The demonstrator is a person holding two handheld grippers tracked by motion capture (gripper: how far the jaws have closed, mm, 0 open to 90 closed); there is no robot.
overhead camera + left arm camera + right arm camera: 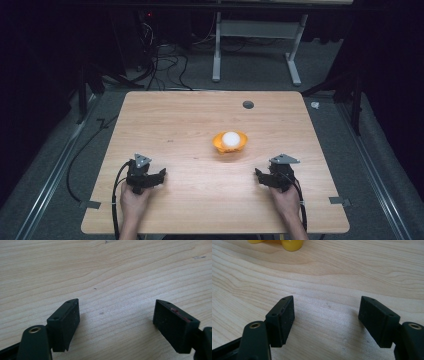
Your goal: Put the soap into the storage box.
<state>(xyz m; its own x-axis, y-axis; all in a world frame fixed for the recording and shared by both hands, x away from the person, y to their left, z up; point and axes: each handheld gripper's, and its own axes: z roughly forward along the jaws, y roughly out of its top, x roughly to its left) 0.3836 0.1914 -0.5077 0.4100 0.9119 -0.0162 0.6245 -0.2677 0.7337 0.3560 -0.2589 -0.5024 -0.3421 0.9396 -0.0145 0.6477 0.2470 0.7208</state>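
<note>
Overhead light brightens the table [190, 120]; surroundings stay dark, close views sharp.

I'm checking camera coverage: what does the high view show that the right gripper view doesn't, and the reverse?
High view alone: the white ball in the orange bowl, both hands, the left tongs, the floor. Right gripper view alone: the right tongs up close, jaws apart with nothing between them. Shared: the wooden table and the bowl's yellow-orange underside.

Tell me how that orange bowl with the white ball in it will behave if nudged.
The orange bowl looks small and thin, so probably light and apt to slide on the smooth wooden table. The white ball sits loose and proud of the rim, so it may roll out if the bowl tips.
</note>
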